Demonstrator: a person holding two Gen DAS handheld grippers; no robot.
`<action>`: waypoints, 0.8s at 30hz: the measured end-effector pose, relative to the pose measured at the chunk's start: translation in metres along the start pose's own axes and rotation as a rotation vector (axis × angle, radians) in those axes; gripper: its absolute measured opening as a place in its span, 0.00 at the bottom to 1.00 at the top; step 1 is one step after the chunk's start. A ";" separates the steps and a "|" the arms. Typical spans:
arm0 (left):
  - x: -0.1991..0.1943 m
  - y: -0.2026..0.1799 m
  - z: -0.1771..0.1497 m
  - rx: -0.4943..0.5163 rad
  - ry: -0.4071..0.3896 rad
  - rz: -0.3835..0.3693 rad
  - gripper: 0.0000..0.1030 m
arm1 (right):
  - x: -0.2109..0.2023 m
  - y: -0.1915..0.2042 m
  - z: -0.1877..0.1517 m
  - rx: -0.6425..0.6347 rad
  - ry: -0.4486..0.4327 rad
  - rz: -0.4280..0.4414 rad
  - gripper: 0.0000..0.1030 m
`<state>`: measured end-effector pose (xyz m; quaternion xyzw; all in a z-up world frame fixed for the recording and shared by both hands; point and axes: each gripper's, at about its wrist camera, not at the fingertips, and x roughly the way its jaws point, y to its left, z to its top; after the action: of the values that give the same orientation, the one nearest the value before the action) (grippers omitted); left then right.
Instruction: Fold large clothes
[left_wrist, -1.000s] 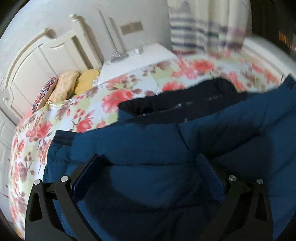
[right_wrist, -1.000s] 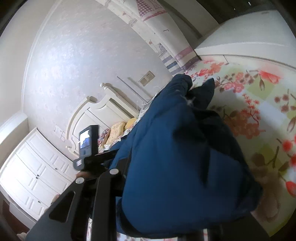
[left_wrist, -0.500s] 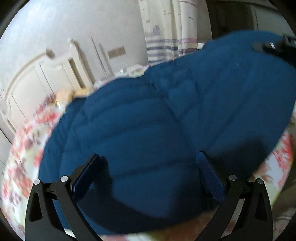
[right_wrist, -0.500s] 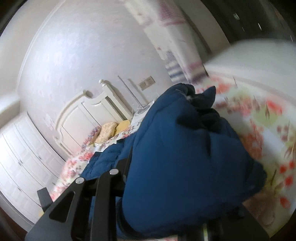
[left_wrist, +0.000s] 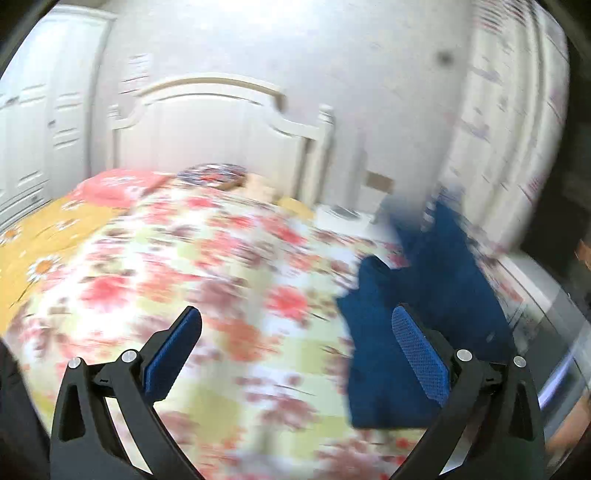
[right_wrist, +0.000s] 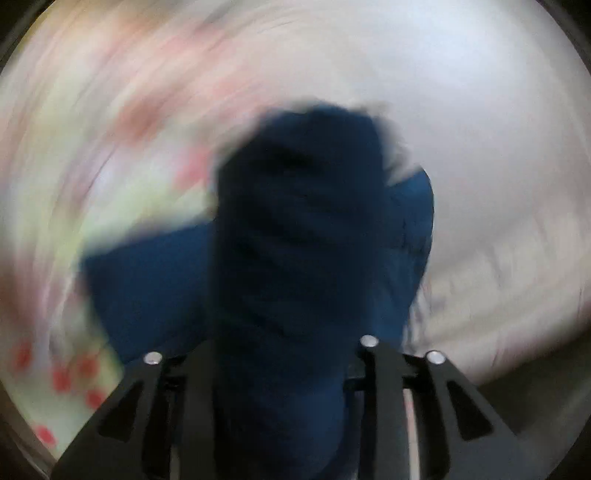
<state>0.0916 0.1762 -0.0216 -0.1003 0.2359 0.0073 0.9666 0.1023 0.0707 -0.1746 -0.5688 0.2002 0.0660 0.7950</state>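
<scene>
Left wrist view: we hold nothing, and the blue jacket (left_wrist: 424, 314) lies off to our right.
Our left gripper (left_wrist: 295, 350) hovers over the floral bed (left_wrist: 184, 258), fingers spread wide and empty; half a second ago the jacket filled the space between them. Now it lies on the bed's right side, long axis running from near to far, partly behind the right finger pad (left_wrist: 419, 354). Our right gripper (right_wrist: 275, 373) is nearer: its fingers sit narrow with jacket fabric (right_wrist: 295, 240) bunched between them, as before. That view is badly blurred, so we judge a fast swing is underway.
</scene>
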 end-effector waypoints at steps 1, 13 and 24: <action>-0.003 0.010 0.002 -0.015 -0.004 0.010 0.96 | 0.002 0.023 0.000 -0.081 -0.020 -0.091 0.34; 0.021 -0.036 -0.017 0.087 0.061 -0.098 0.96 | 0.010 -0.032 -0.002 0.148 0.008 -0.101 0.30; 0.056 -0.121 0.076 0.186 0.155 -0.352 0.96 | -0.035 -0.032 -0.039 0.097 -0.233 -0.045 0.91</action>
<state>0.1834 0.0713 0.0422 -0.0505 0.2879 -0.1912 0.9370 0.0715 0.0283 -0.1436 -0.5227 0.0964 0.1041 0.8407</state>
